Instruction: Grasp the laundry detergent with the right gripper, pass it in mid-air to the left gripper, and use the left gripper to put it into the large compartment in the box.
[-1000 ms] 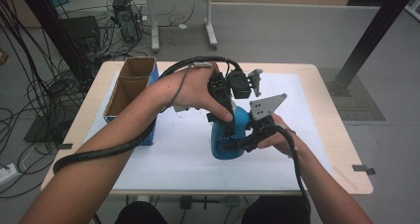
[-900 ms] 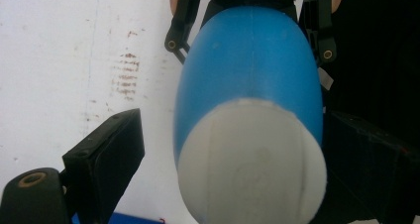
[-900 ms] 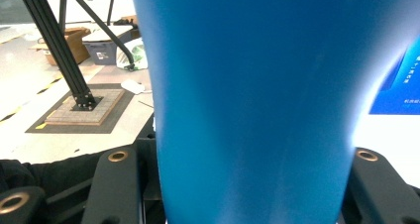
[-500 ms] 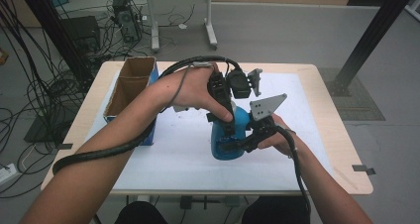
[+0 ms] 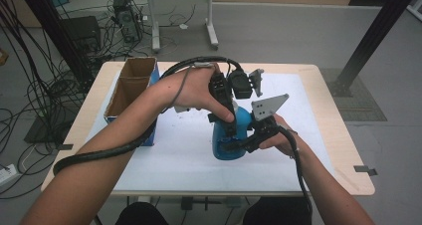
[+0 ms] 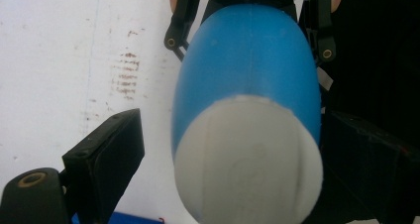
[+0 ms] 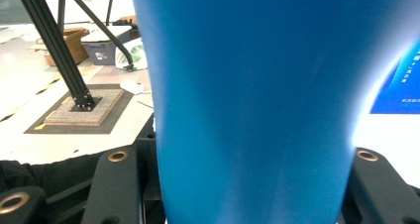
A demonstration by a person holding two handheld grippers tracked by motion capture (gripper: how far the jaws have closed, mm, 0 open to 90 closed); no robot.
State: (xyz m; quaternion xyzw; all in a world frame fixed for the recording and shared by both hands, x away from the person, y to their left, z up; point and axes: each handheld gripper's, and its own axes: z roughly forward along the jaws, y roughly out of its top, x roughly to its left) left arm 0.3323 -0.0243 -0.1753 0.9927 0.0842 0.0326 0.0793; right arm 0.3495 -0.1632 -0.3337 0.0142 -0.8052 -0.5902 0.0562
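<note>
— Cables and a grey floor lie all around, and our worktop [image 5: 323, 150] has a white sheet on it. What do we see in the middle?

— We see a blue bottle [image 5: 230, 138] standing up on the white sheet. It is fat at the bottom and thin at the top, so its long way runs up and down.

— Who has it?

— Our right gripper [image 5: 238, 144] has it. It comes in from the side, low down, and its two black jaws squeeze the fat part of the bottle [image 7: 257, 105], one jaw on each side. It is closed on the bottle.

— And our left gripper [image 5: 226, 119]?

— That one comes from above and points down. The bottle's white cap [image 6: 247, 159] is right under it, between its jaws. One jaw stands apart from the cap, with white sheet showing in the gap. The other jaw is dark and very near, and we cannot tell if it touches. So we say this gripper is open, around the cap but not pinching it.

— Which hand is nearer the cap?

— The left one. We think the next move is to close on the cap, while the right one keeps the bottle from tipping.

— What else is there?

— A brown cardboard box [image 5: 130, 88] sits at the left edge, well apart from the bottle.
</note>
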